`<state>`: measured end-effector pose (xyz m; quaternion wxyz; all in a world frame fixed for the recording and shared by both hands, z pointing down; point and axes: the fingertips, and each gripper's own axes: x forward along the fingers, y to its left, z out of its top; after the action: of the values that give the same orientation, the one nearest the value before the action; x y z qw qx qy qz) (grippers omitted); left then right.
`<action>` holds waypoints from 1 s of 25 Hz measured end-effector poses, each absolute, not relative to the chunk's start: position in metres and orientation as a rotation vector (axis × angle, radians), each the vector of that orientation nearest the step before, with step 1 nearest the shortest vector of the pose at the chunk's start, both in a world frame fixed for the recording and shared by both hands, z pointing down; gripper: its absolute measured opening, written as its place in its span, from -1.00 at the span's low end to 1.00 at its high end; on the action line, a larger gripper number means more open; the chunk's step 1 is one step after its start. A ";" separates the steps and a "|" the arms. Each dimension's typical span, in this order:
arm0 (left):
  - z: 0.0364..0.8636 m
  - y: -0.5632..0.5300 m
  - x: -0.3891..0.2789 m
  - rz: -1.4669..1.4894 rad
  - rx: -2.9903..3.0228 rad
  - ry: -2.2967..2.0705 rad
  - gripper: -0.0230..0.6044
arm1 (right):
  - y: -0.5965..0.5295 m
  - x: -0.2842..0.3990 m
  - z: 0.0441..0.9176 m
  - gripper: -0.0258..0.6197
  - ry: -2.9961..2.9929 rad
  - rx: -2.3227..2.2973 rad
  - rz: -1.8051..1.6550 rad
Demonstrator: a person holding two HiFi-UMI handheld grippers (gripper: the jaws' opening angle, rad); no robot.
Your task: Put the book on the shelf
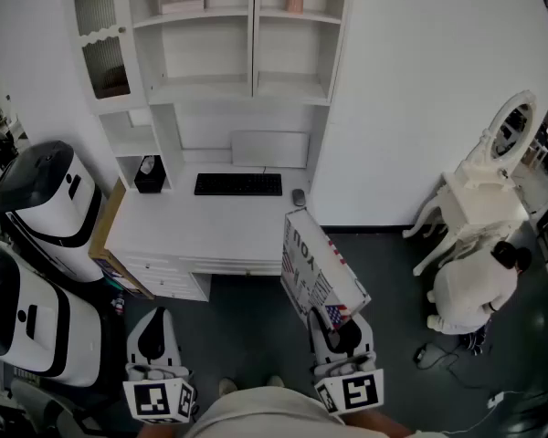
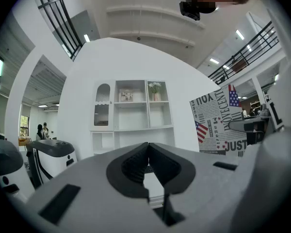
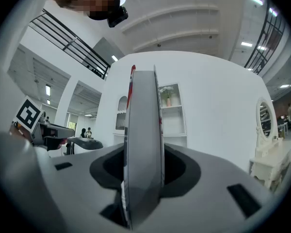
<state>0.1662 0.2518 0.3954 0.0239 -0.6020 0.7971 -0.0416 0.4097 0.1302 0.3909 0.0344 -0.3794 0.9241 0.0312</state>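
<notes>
The book, a thick box-like volume printed with black lettering and American flags, is held upright in front of me by my right gripper, whose jaws are shut on its lower edge. In the right gripper view the book's grey edge fills the middle, clamped between the pads. My left gripper hangs level at the left with its jaws shut on nothing. The white shelf unit rises above the desk ahead, and shows in the distance.
On the desk lie a black keyboard, a mouse and a black box. Two white robot housings stand at the left. A white dressing table with a mirror and a person crouching are at the right.
</notes>
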 end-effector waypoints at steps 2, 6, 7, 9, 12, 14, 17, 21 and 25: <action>0.397 0.251 0.166 -0.110 -1.862 2.489 -0.91 | 0.129 0.410 0.392 -0.41 2.840 -1.168 0.098; 0.397 0.248 0.169 -0.106 -1.859 2.497 -0.91 | 0.126 0.412 0.394 -0.41 2.843 -1.170 0.099; 0.396 0.248 0.169 -0.108 -1.857 2.498 -0.91 | 0.125 0.413 0.394 -0.41 2.844 -1.170 0.101; 0.395 0.246 0.171 -0.111 -1.855 2.499 -0.91 | 0.123 0.413 0.394 -0.41 2.845 -1.167 0.103; 0.396 0.243 0.172 -0.115 -1.853 2.500 -0.91 | 0.120 0.414 0.395 -0.41 2.845 -1.161 0.096; 0.397 0.242 0.173 -0.120 -1.851 2.503 -0.91 | 0.118 0.414 0.396 -0.40 2.839 -1.152 0.080; 0.398 0.238 0.175 -0.128 -1.846 2.506 -0.91 | 0.115 0.414 0.396 -0.41 2.837 -1.143 0.068; 0.397 0.234 0.176 -0.139 -1.821 2.517 -0.91 | 0.108 0.414 0.397 -0.41 2.844 -1.121 0.085; 0.400 0.230 0.179 -0.146 -1.791 2.542 -0.91 | 0.096 0.412 0.397 -0.41 2.847 -1.084 0.087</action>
<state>0.1788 0.2297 0.3998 0.0143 -0.5753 0.8165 -0.0470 0.4124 0.0964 0.3966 0.0470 -0.3553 0.9331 0.0285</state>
